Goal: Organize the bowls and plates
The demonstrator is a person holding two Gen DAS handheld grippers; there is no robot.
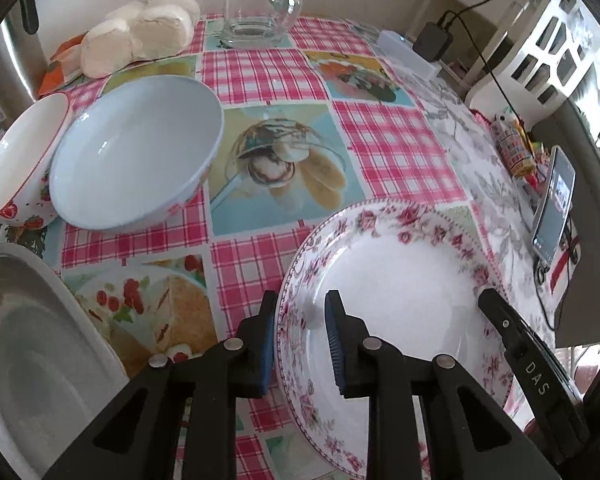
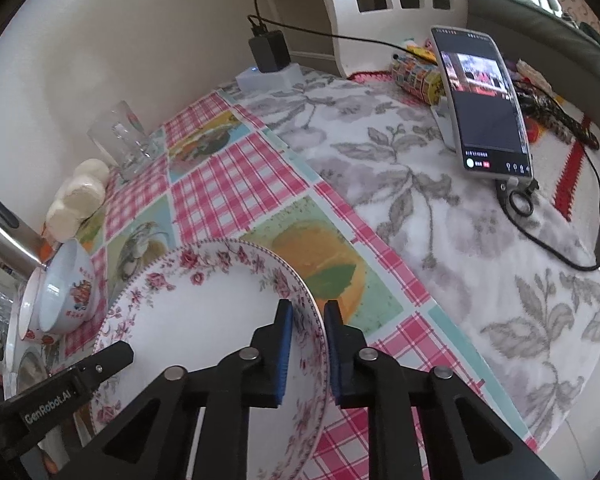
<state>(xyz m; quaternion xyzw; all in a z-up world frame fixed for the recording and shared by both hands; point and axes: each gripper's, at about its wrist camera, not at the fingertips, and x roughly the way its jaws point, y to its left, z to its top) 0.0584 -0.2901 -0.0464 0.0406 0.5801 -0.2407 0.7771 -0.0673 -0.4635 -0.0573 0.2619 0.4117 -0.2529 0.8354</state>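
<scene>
A floral-rimmed white plate (image 1: 400, 280) (image 2: 204, 308) is held between both grippers over the checked tablecloth. My left gripper (image 1: 300, 340) straddles the plate's left rim, jaws closed on it. My right gripper (image 2: 306, 348) grips the plate's right rim the same way; it also shows in the left wrist view (image 1: 516, 344). A pale blue bowl (image 1: 136, 152) (image 2: 70, 292) leans tilted against a red-rimmed white bowl (image 1: 18, 160). A plain white plate (image 1: 32, 344) lies at the lower left.
A glass mug (image 1: 256, 8) and white round buns (image 1: 140, 36) stand at the back. A metal kettle (image 2: 8, 240) is at the left. A phone on a stand (image 2: 484, 104), charger (image 2: 268, 54) and cables lie on the grey floral cloth (image 2: 440, 216).
</scene>
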